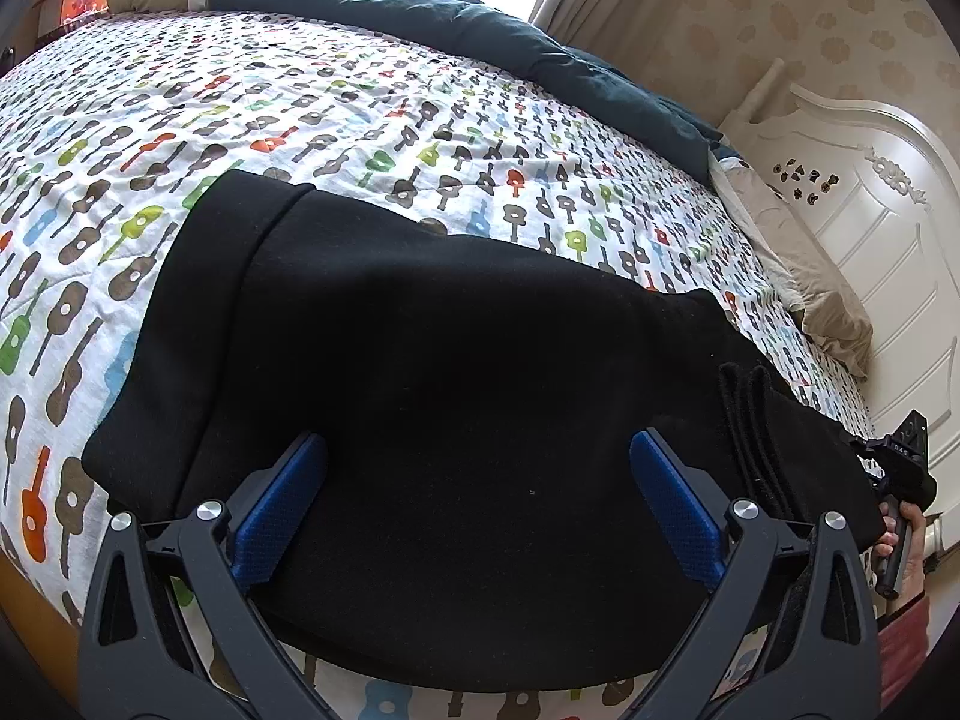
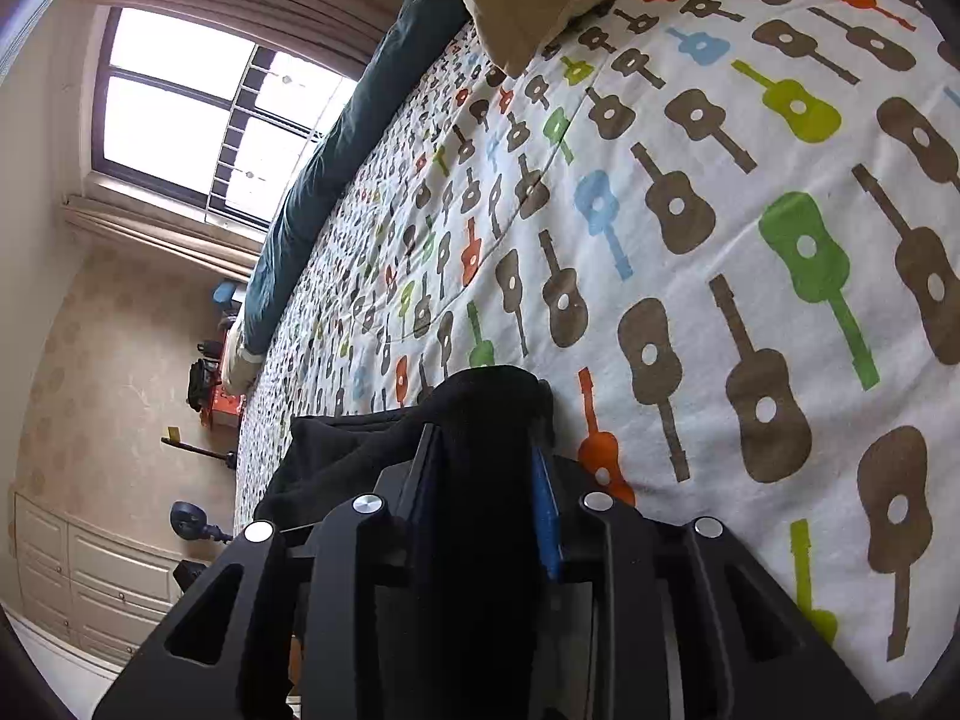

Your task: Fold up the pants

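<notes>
left gripper (image 1: 478, 498) jaws wide, empty | right gripper (image 2: 485, 456) clamped on black pants (image 1: 420, 396)

Black pants (image 2: 480, 420) hide the right tool's (image 2: 486, 468) left blue pad.

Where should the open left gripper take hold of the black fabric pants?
Probably the near hem edge of the black fabric pants, approached from the bed's near side, low. The left gripper stands open over that edge; the right gripper already pinches the other end.

Guitar-print bedsheet (image 1: 372, 114), white headboard (image 1: 870, 228), bright window (image 2: 198, 114)
</notes>
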